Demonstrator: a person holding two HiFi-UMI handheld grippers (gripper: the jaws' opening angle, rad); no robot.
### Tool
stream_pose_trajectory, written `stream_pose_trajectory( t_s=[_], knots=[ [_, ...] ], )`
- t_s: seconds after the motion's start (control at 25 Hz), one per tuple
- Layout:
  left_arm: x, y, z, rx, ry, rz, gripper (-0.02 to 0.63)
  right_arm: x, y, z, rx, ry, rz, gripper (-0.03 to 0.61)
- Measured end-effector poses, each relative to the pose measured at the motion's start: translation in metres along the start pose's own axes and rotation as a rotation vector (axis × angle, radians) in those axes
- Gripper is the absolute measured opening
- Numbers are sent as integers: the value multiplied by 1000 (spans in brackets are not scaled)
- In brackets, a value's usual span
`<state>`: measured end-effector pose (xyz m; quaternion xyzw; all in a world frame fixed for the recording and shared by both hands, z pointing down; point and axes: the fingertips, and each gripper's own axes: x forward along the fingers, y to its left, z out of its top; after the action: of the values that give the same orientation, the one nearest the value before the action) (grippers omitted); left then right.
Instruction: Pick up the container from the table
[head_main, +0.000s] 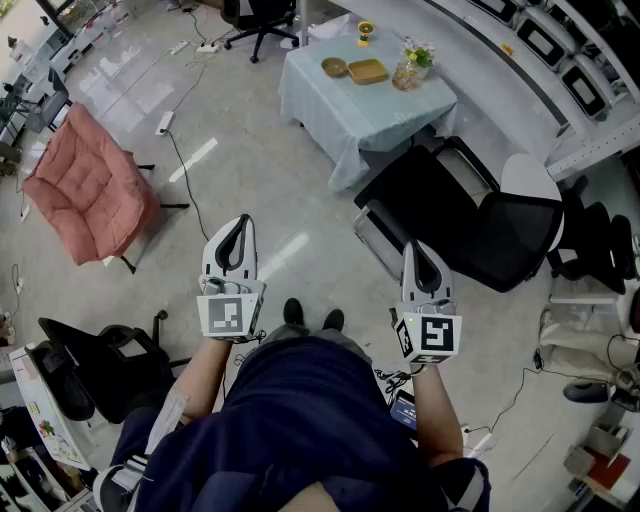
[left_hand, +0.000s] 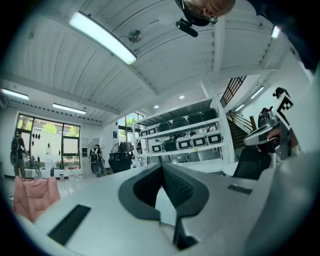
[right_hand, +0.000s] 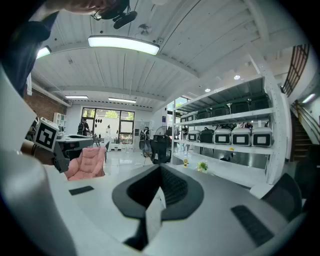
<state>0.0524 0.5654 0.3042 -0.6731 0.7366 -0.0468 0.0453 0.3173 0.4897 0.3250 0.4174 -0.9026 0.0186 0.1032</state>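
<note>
A table under a pale blue cloth (head_main: 372, 118) stands far ahead across the floor. On it lie a tan rectangular container (head_main: 368, 71), a round brown bowl (head_main: 334, 67), a small yellow object (head_main: 365, 30) and a jar of flowers (head_main: 412, 62). My left gripper (head_main: 238, 225) and right gripper (head_main: 422, 250) are held out side by side at waist height, well short of the table, over bare floor. Both are shut with nothing in them. In the right gripper view the flowers (right_hand: 202, 166) show small beyond the closed right gripper (right_hand: 161, 167). The left gripper (left_hand: 162, 167) looks towards shelves.
A black office chair (head_main: 480, 220) stands between me and the table on the right. A pink padded chair (head_main: 90, 185) sits at the left, and another black chair (head_main: 100, 365) is near my left side. Cables and power strips (head_main: 165, 122) lie on the floor. Shelving (head_main: 560, 50) lines the right wall.
</note>
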Motion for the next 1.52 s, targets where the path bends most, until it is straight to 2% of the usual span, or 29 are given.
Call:
stream_pose_trajectory(
  t_s=[0.52,0.96,1.12,1.32,1.52],
  knots=[
    [-9,-3,0,2,10,-1,5,-2,6,-1,-2,5,9,-5],
    [-13,1,-3,-2,23,8,5,0,8,6,-2,-49,10,3],
    [-13,3,0,5,20,8,5,2,7,10,-3,-55,23,77],
    [-14,9,-1,7,24,15,5,7,9,18,-8,-90,33,225],
    [-13,19,-2,5,21,21,5,16,17,25,-18,-105,56,294]
  ],
)
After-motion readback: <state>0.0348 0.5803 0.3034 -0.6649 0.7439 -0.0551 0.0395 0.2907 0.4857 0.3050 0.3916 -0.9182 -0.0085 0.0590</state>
